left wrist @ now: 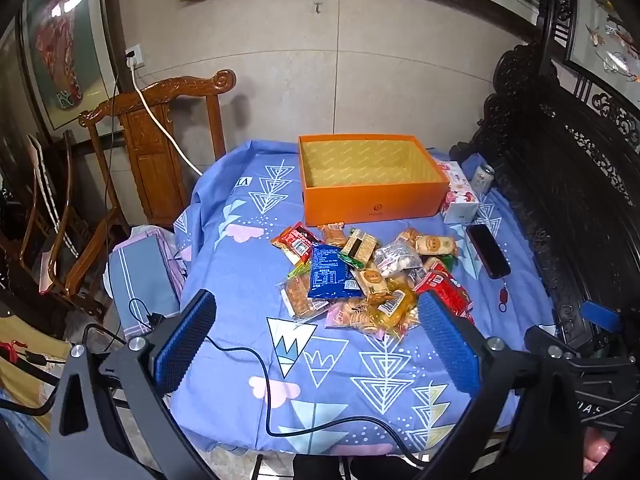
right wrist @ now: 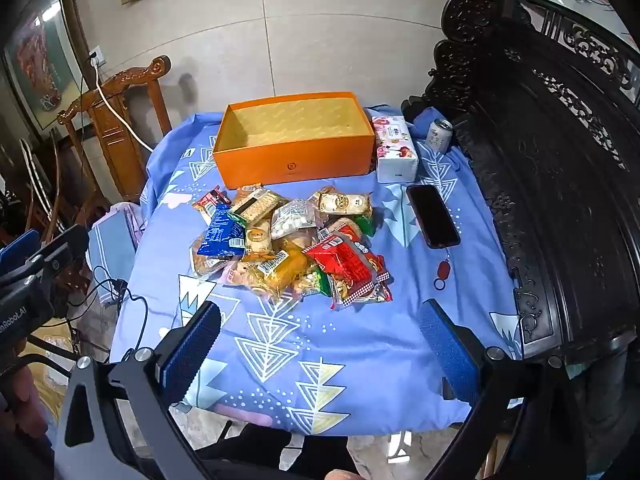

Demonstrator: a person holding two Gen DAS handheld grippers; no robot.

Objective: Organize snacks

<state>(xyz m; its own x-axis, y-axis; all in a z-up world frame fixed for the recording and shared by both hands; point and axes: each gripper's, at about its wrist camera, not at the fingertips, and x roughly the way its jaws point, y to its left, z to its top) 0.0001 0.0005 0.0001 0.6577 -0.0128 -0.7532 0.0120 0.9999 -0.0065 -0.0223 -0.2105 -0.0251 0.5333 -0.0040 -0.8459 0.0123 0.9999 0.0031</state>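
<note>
Up at 12 o'clock on the desk [left wrist: 240, 360], the orange box [left wrist: 372, 196] holds nothing. Its snack pile [left wrist: 368, 276] lies just before it, beyond both wide-open, empty tools: left hand-held gripper [left wrist: 320, 344] and right hand-held gripper [right wrist: 320, 348].

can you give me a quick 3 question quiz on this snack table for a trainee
1. True or false: the orange box already holds snacks.
2. What lies right of the snack pile in the right wrist view: (a) scissors, (b) a phone, (c) a plate?
3. How do the jaws of the left gripper and right gripper stand?

Key: 1 false, it is empty. 2 b. 3 both wide open, holding nothing.
</note>
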